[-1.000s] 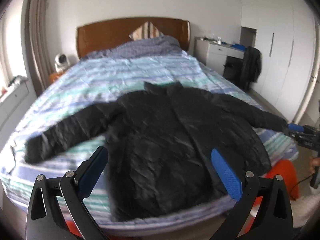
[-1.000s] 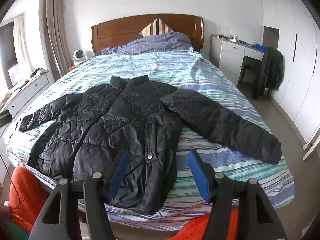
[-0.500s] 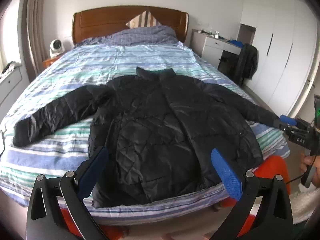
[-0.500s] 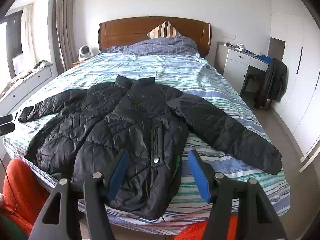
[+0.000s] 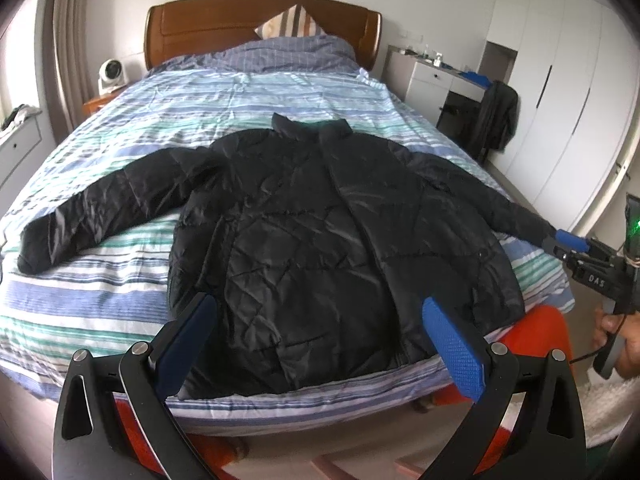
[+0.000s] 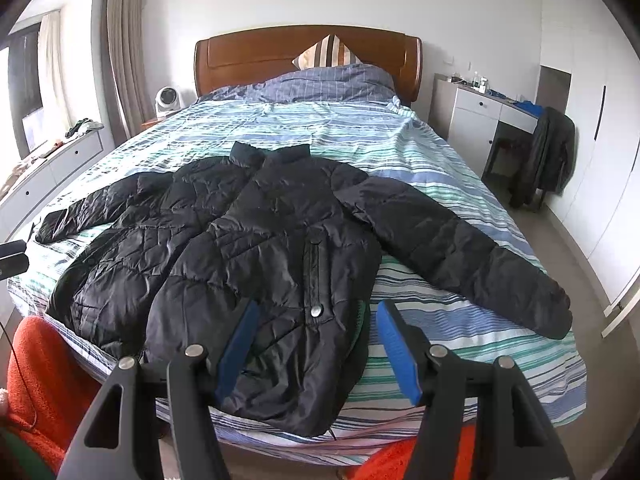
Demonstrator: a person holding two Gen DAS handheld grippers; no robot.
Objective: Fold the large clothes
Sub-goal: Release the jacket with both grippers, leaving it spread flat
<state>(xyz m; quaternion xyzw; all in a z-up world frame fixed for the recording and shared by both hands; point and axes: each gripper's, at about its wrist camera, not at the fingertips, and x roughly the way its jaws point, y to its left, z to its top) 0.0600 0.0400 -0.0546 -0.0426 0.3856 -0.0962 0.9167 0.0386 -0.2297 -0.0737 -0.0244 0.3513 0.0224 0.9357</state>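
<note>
Now the black jacket (image 5: 320,240) lies face up on the striped bed (image 5: 240,92), sleeves spread out to both sides, collar toward the headboard (image 5: 260,28), hem at the foot edge. Above that edge, the left hand-held gripper (image 5: 320,344) hangs with jaws wide apart, holding nothing. Likewise, the right hand-held gripper (image 6: 316,348) hovers over the hem near a snap, jaws apart and empty.

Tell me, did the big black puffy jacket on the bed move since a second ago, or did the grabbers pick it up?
Nothing was picked up or let go. The black quilted puffer jacket lies spread flat on the striped bedspread as before, both sleeves out. The left gripper and right gripper are open and empty, above the jacket's hem. Only the camera views shifted a little.
</note>
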